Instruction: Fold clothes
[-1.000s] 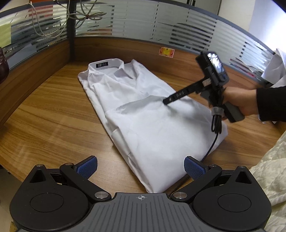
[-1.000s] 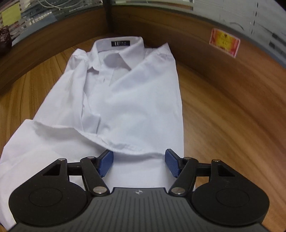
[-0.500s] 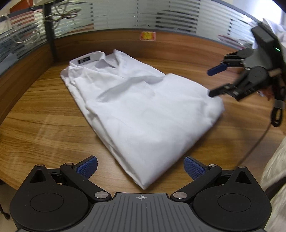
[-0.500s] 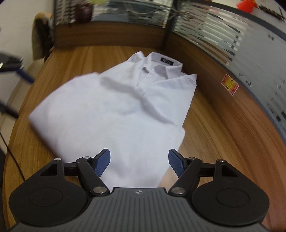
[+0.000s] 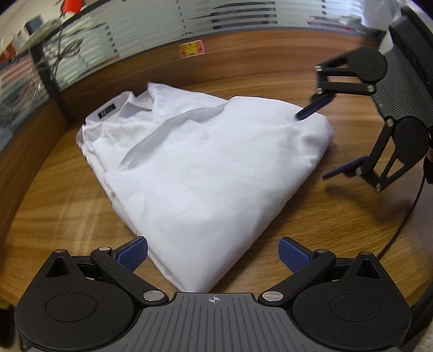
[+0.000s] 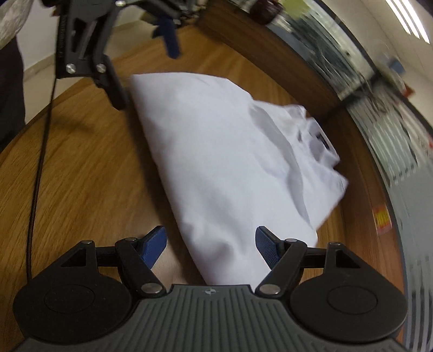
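A white collared shirt (image 5: 205, 162) lies partly folded on the wooden desk (image 5: 338, 222), its collar with a dark label at the far left. It also shows in the right wrist view (image 6: 224, 162). My left gripper (image 5: 213, 254) is open, its jaws on either side of the shirt's near corner. My right gripper (image 6: 211, 245) is open around the shirt's right corner. The right gripper also shows in the left wrist view (image 5: 322, 140), one finger (image 5: 314, 107) over the shirt's edge. The left gripper shows at the top left of the right wrist view (image 6: 146, 78).
A wooden partition topped with striped frosted glass (image 5: 243, 24) curves around the back of the desk. A red and yellow sticker (image 5: 191, 48) is on the partition. A black cable (image 6: 38, 168) hangs from the left gripper.
Both grippers have swung down to the shirt's near corners. The right gripper has come around to the shirt's right end, and the left has moved closer to the near tip.
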`<state>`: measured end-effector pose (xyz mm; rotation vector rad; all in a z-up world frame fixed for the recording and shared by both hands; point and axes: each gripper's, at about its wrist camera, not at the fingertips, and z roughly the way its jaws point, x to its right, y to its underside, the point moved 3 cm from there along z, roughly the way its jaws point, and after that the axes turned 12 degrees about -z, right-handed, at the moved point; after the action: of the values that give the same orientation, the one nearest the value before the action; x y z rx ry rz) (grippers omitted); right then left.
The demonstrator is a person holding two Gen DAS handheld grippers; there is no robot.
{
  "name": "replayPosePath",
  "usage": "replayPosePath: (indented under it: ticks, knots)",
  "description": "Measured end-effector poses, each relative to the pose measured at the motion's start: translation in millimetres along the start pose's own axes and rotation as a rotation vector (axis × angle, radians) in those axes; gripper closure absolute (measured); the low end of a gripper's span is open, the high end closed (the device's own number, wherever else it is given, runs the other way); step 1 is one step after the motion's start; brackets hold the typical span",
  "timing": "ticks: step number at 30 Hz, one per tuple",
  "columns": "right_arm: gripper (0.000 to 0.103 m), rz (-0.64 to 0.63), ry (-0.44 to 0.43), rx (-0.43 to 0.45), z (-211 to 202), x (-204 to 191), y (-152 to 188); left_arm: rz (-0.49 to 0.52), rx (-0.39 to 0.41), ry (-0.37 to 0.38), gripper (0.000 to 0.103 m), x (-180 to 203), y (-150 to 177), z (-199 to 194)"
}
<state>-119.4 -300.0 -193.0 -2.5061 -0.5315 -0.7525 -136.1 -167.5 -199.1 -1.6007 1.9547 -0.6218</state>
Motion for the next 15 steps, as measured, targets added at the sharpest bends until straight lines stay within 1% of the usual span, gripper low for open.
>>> replayPosePath:
  ticks: [2, 4, 6, 8, 12, 15]
  knots:
    - [0.026, -0.059, 0.007, 0.01, 7, -7, -9, 0.045, 0.01, -0.013, 0.0, 6, -2, 3]
    - [0.027, -0.088, 0.021, 0.026, 11, -7, -16, 0.081, 0.015, -0.009, 0.0, 10, -4, 6]
    - [0.031, -0.122, 0.055, 0.017, 15, -6, -19, 0.122, 0.02, -0.011, 0.0, 15, -5, 10]
    - [0.032, -0.15, 0.09, 0.031, 14, -1, -21, 0.163, 0.025, -0.013, 0.0, 20, -6, 14]
    - [0.032, -0.124, 0.126, 0.057, 4, 18, -25, 0.241, 0.038, -0.033, 0.0, 30, -6, 24]
    - [0.032, -0.106, 0.14, 0.067, -2, 32, -29, 0.261, 0.06, -0.089, 0.0, 30, -6, 28]
